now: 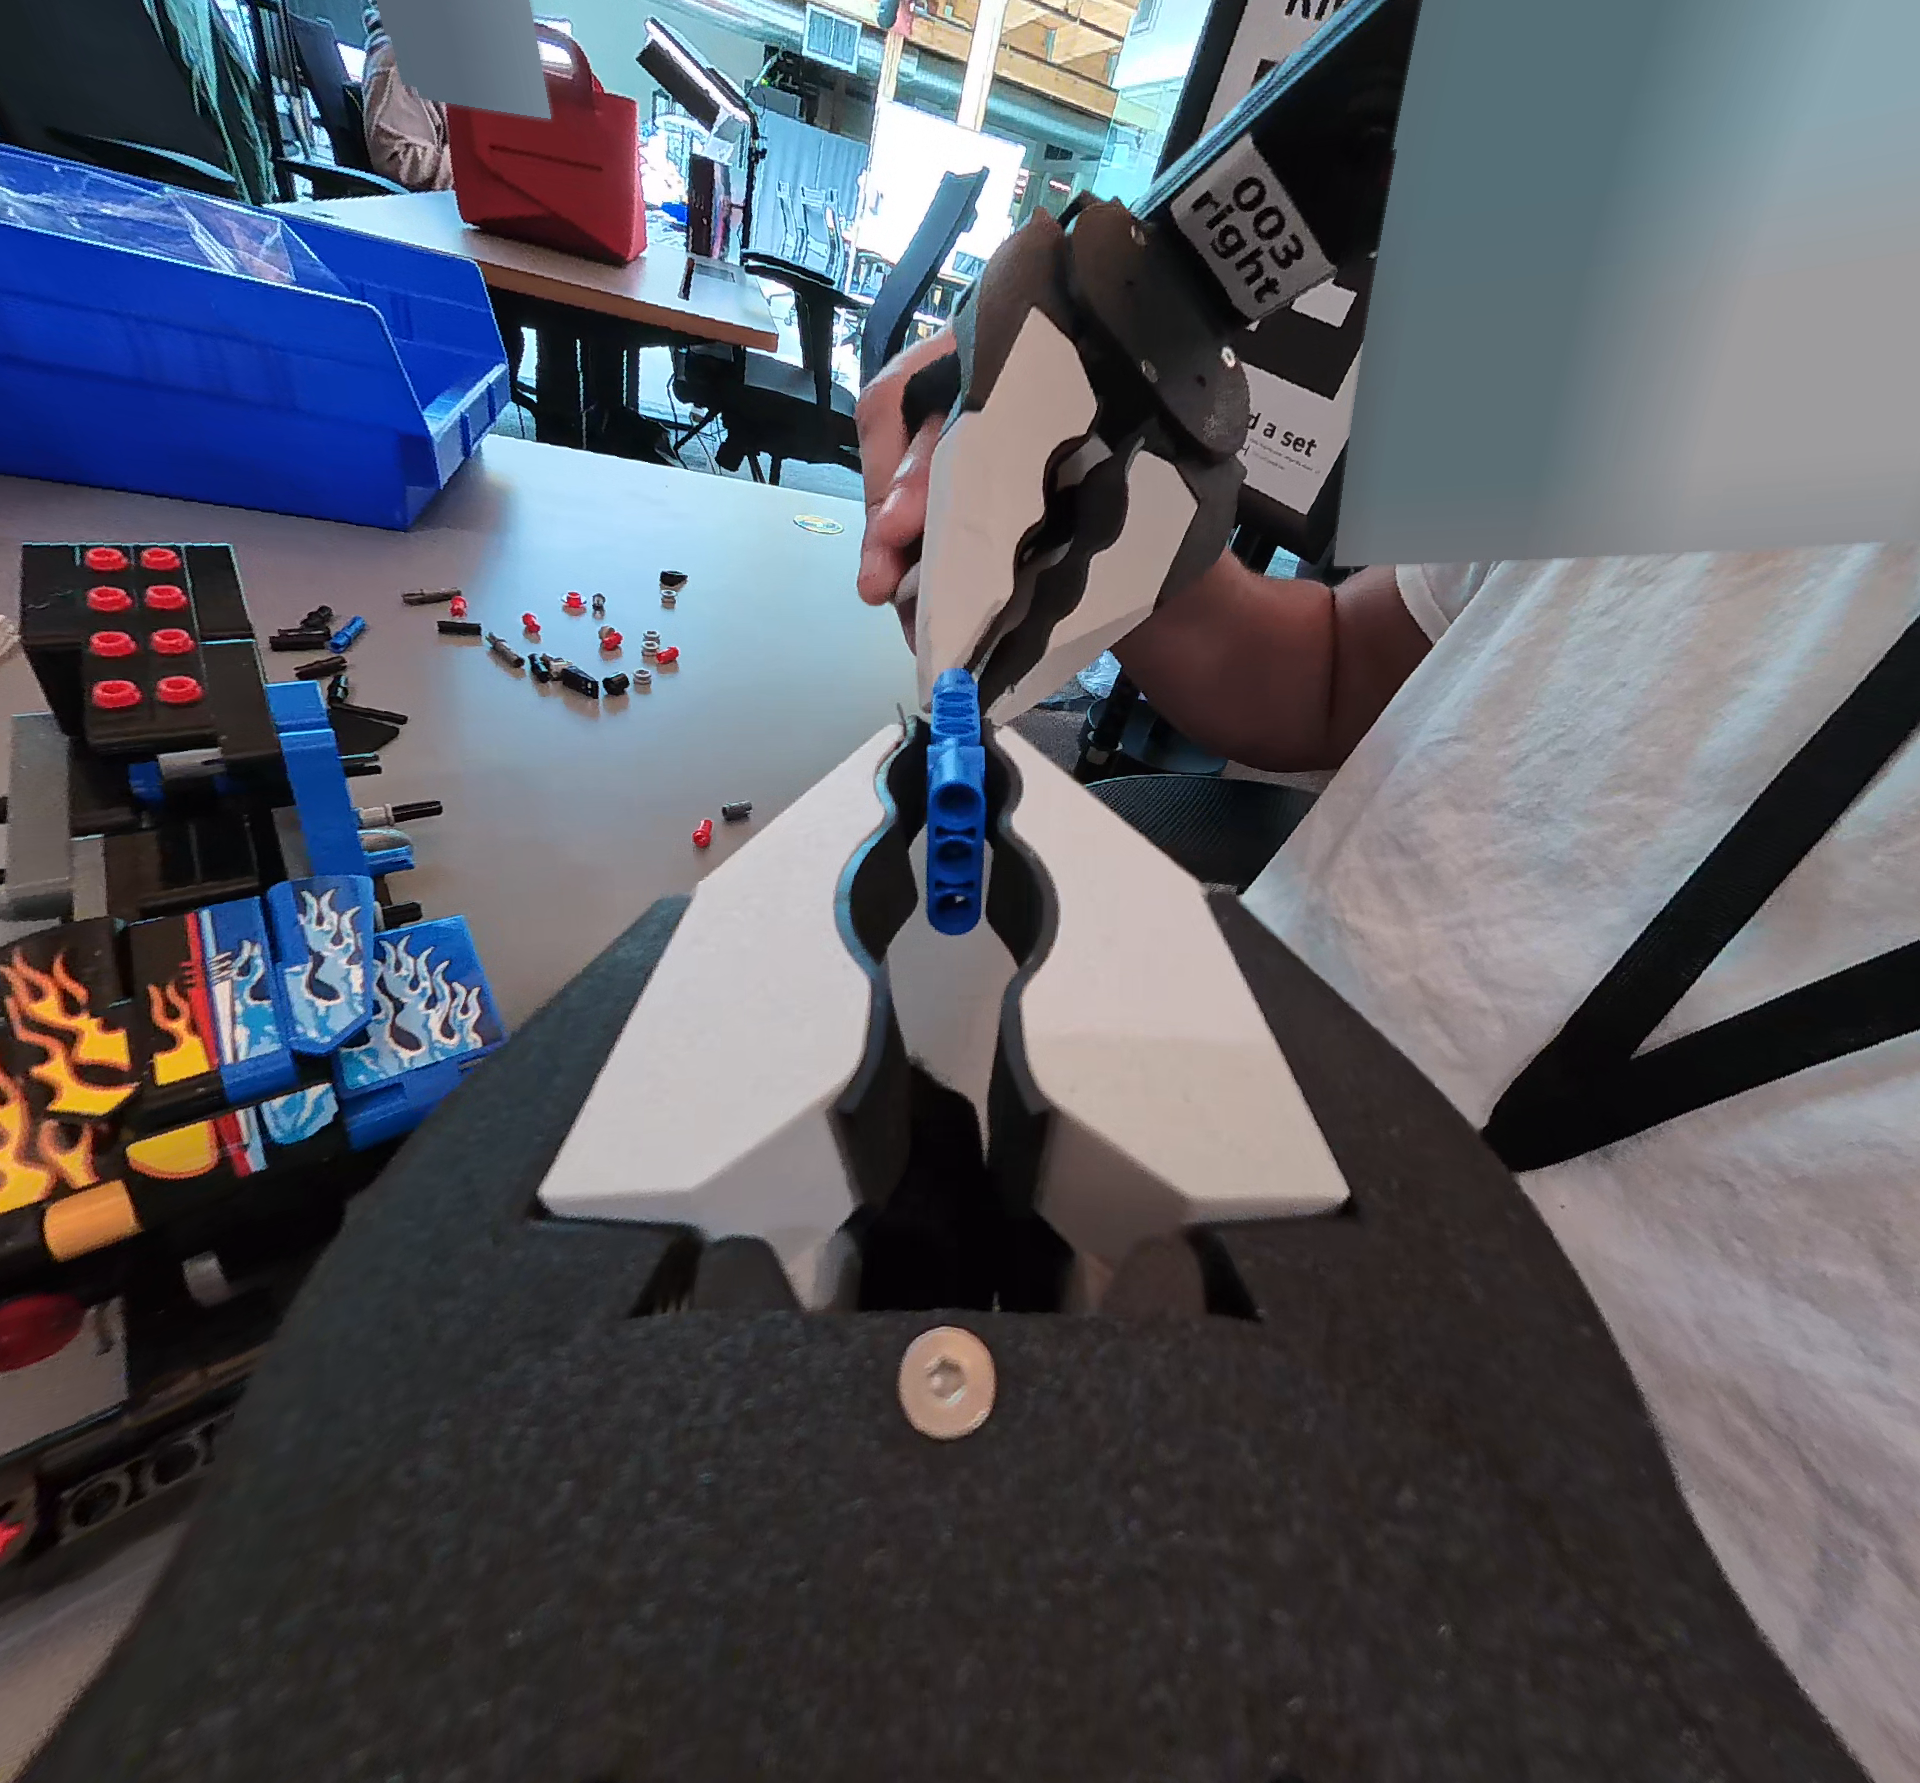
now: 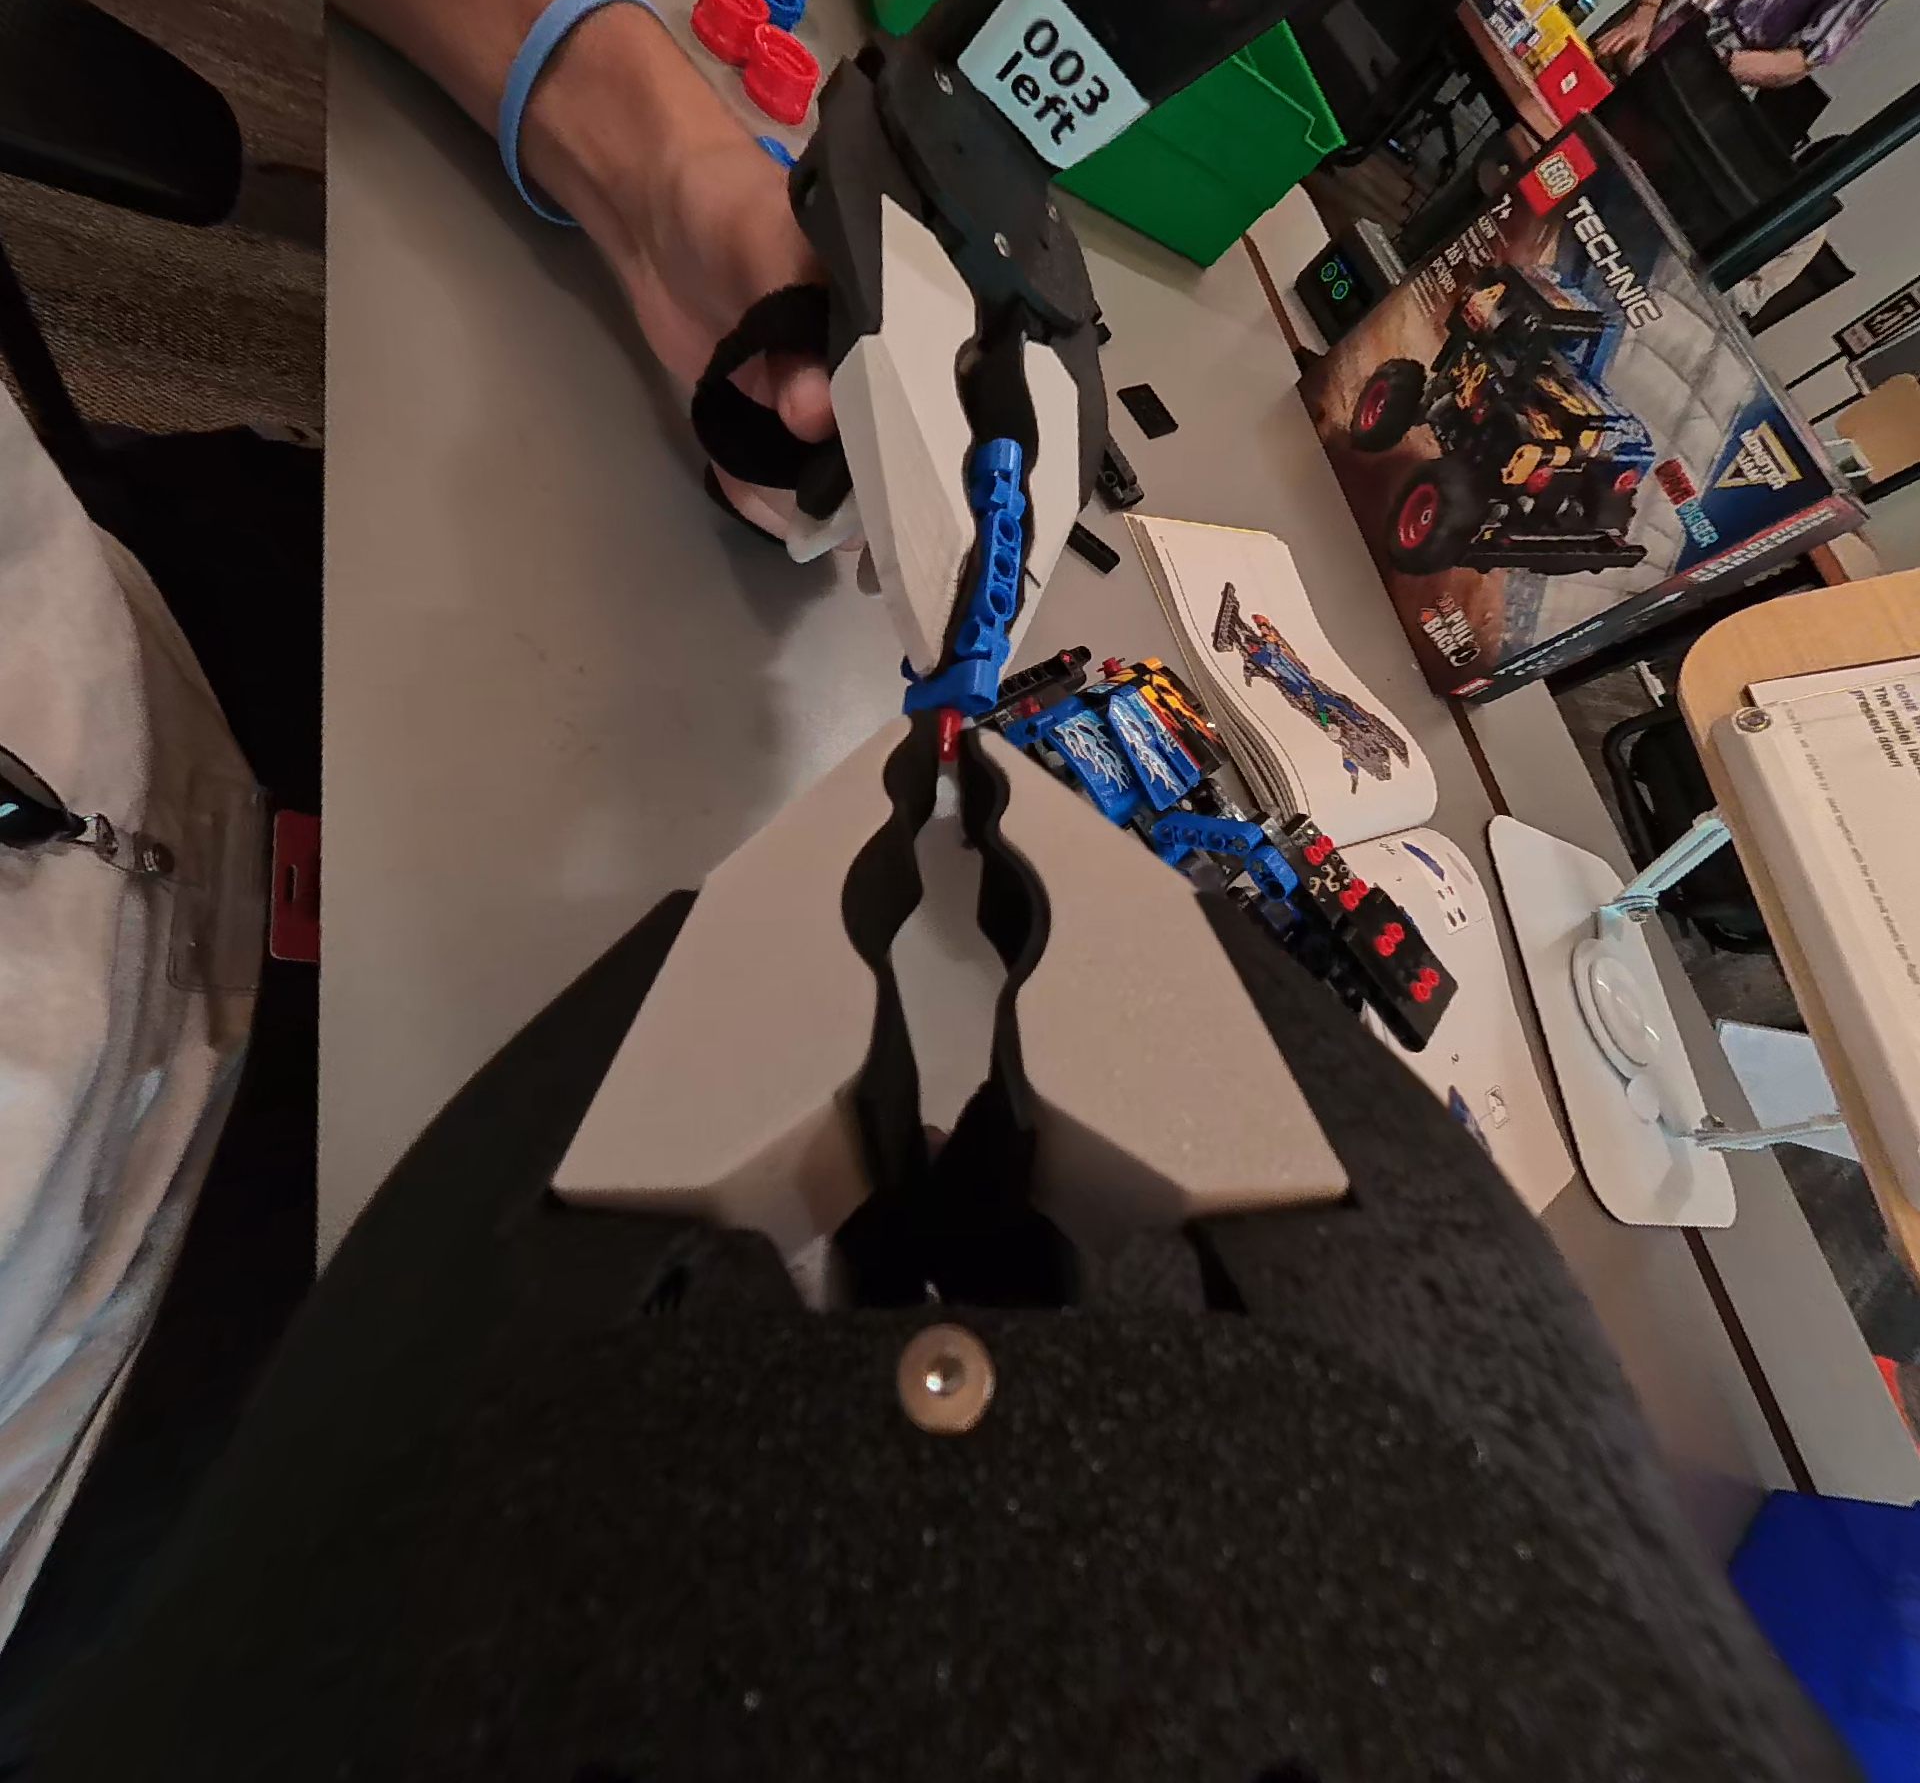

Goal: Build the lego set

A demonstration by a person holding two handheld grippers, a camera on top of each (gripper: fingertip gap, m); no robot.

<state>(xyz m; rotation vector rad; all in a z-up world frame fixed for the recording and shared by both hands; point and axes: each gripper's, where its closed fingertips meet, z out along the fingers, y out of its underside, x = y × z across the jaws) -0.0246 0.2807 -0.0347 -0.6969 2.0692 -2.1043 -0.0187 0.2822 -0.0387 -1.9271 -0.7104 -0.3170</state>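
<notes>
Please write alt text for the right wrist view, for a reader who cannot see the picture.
The right gripper pinches a small red pin at its fingertips and holds it against the end of a blue beam clamped in the left gripper. On the grey table behind lie the partly built truck and an open instruction booklet.

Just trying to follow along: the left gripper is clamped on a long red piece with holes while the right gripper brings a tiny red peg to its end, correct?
Nearly. The long piece in the left gripper is blue, not red, as the left wrist view shows. The right gripper does pinch a tiny red peg at its end.
</notes>
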